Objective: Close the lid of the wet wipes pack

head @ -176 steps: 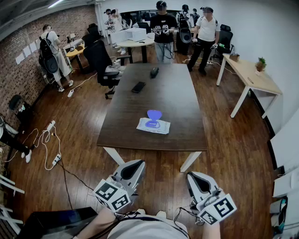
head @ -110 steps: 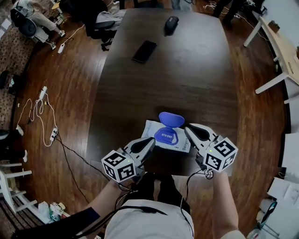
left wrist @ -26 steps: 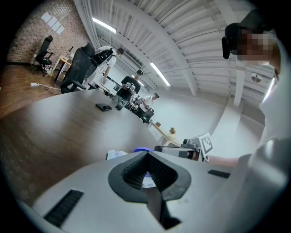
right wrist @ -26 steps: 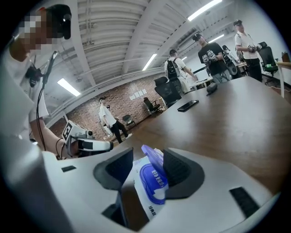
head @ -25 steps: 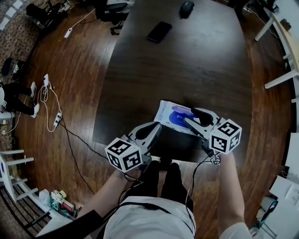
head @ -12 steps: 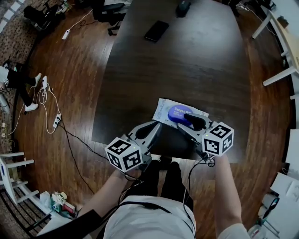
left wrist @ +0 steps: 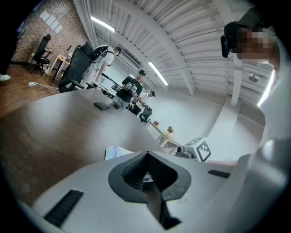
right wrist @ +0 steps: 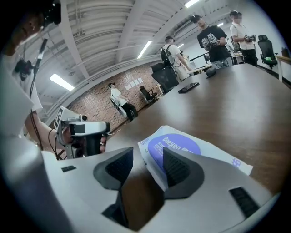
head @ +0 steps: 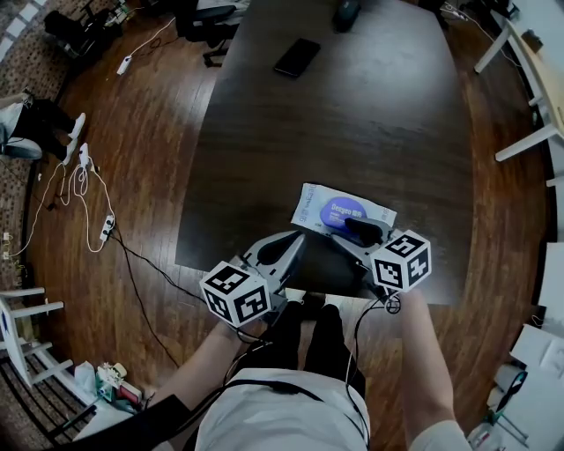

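The wet wipes pack (head: pixel 345 211) lies flat near the table's front edge, white with a blue oval lid (head: pixel 341 211) lying down flush on it. In the right gripper view the pack (right wrist: pixel 200 157) sits just beyond the jaws, and the lid (right wrist: pixel 175 144) shows its print. My right gripper (head: pixel 359 229) is open, hovering at the pack's near edge with nothing between its fingers. My left gripper (head: pixel 293 240) is shut and empty, left of the pack near the table edge. The left gripper view shows only a corner of the pack (left wrist: pixel 116 153).
A black phone (head: pixel 297 57) and a dark mouse-like object (head: pixel 345 13) lie at the table's far end. Cables and a power strip (head: pixel 99 231) trail on the wood floor at left. A white desk (head: pixel 529 62) stands at right. People stand beyond the table (right wrist: pixel 211 38).
The blue lid, standing open earlier, now lies flat on the pack. Over the last second my right gripper drew back off the lid toward the front edge. The left gripper barely moved.
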